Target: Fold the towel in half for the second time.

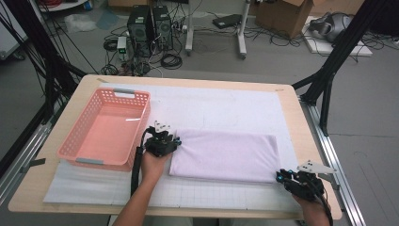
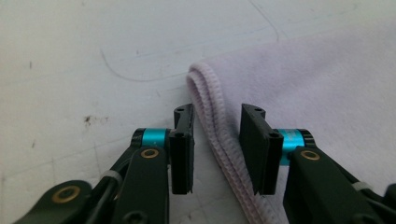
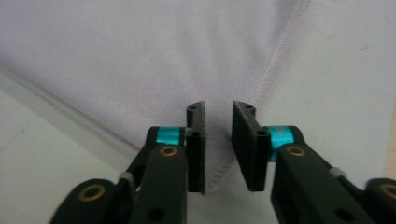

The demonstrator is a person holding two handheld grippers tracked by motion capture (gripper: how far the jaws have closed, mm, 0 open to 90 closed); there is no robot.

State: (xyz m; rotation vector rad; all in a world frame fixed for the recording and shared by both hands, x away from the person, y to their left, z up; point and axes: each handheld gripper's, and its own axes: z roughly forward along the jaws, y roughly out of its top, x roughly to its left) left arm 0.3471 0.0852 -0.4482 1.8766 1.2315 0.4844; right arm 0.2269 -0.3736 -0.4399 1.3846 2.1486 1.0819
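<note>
Folded towel point(image 1: 225, 155) flat on the white mat point(image 1: 226, 106), pink basket point(image 1: 107, 128) to its left, 2 grippers at its corners.

The basket holds nothing. In the high view, the left gripper point(image 1: 175, 139) sits at the towel's near-left edge, just beside the basket; the right gripper point(image 1: 281, 176) sits at the near-right corner. The left gripper view resolves the layered folded edge point(image 2: 215, 135) between spread jaws, pads clear of it. The right gripper view resolves the stitched corner point(image 3: 219, 168) between spread jaws, likewise unpinched.

Folded lilac towel point(image 1: 226, 155) flat beside pink basket point(image 1: 106, 129)
</note>
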